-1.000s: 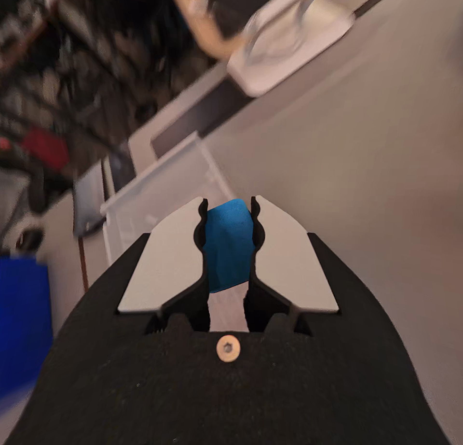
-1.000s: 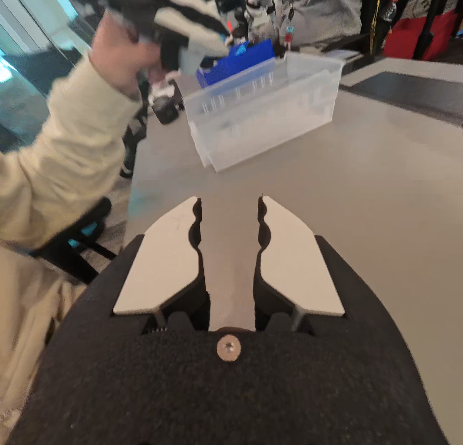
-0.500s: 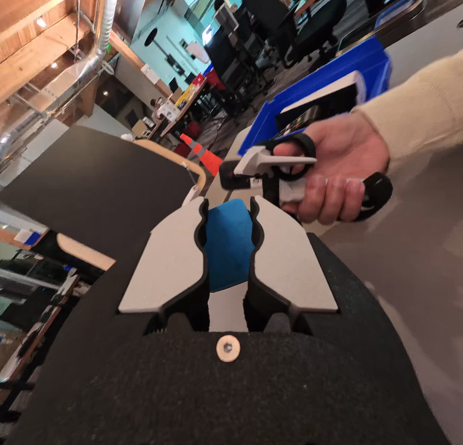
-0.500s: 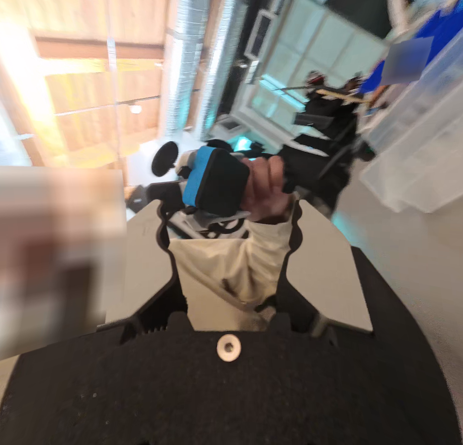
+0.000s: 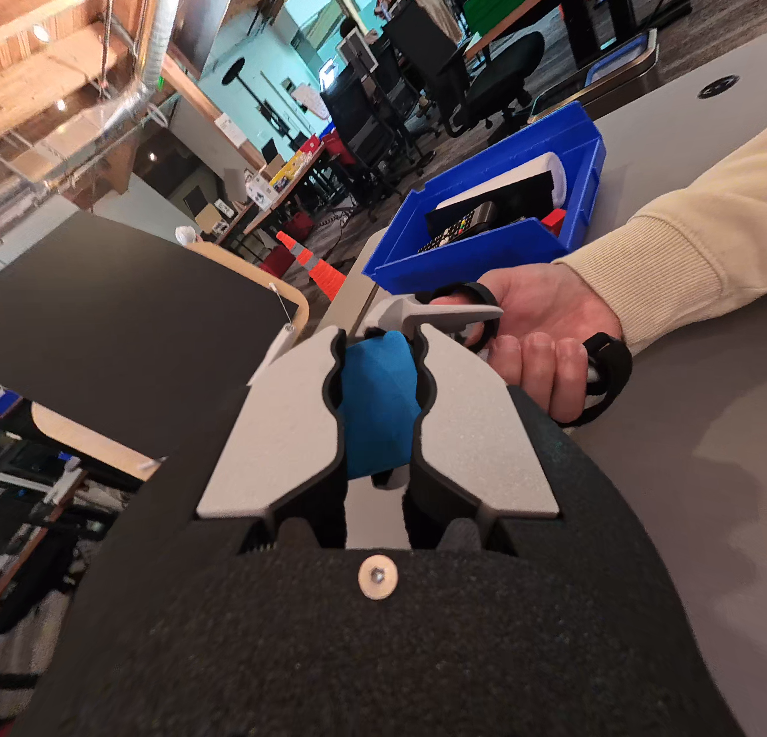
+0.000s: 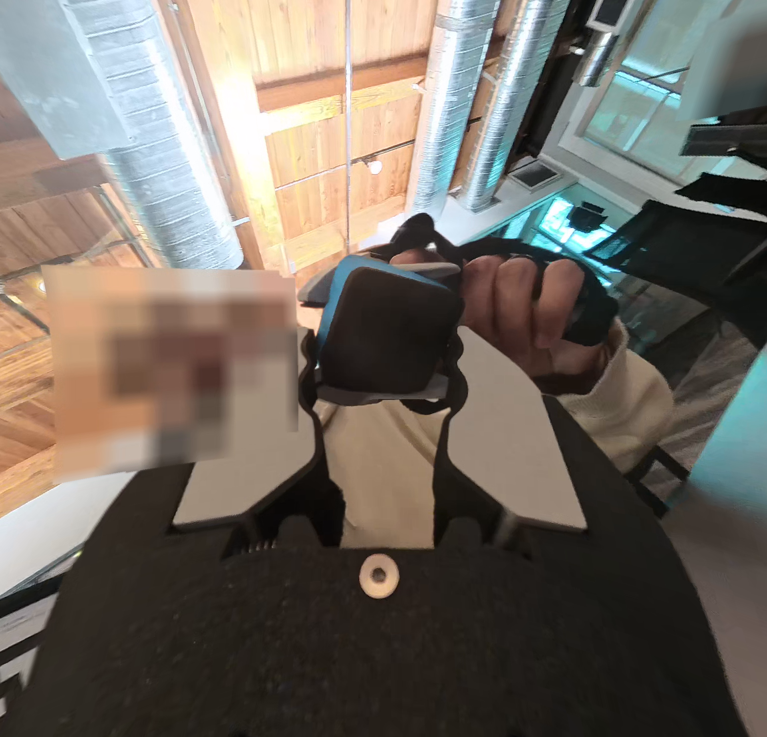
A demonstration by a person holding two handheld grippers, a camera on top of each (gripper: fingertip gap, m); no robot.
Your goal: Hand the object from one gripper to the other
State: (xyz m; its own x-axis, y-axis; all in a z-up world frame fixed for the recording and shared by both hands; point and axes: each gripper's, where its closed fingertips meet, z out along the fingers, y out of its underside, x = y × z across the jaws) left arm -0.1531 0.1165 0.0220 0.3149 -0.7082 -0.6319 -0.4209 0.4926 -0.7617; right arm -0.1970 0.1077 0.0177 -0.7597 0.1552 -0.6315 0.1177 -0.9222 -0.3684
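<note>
The object is a blue block (image 5: 377, 401) with a black face. My left gripper (image 5: 377, 343) is shut on it, with both pads pressed on its sides. In the right wrist view the block (image 6: 386, 331) shows its black face between the tips of my right gripper (image 6: 382, 343). The right jaws stand apart around the block; I cannot tell whether they touch it. The left gripper's grey fingers (image 6: 373, 395) clamp the block from above and below. In the left wrist view, one right gripper finger (image 5: 440, 314) lies just past the block, held by a hand (image 5: 539, 343).
A blue bin (image 5: 477, 256) with a remote and other items stands on the grey table (image 5: 685, 488) behind the grippers. A dark panel with a wooden edge (image 5: 124, 322) is on the left. A cream sleeve (image 5: 685, 252) crosses the right side. Both grippers are held above the table.
Both grippers swung up from the table to face each other. The right gripper opened wider, then came around the block and narrowed. The left gripper kept hold of the block.
</note>
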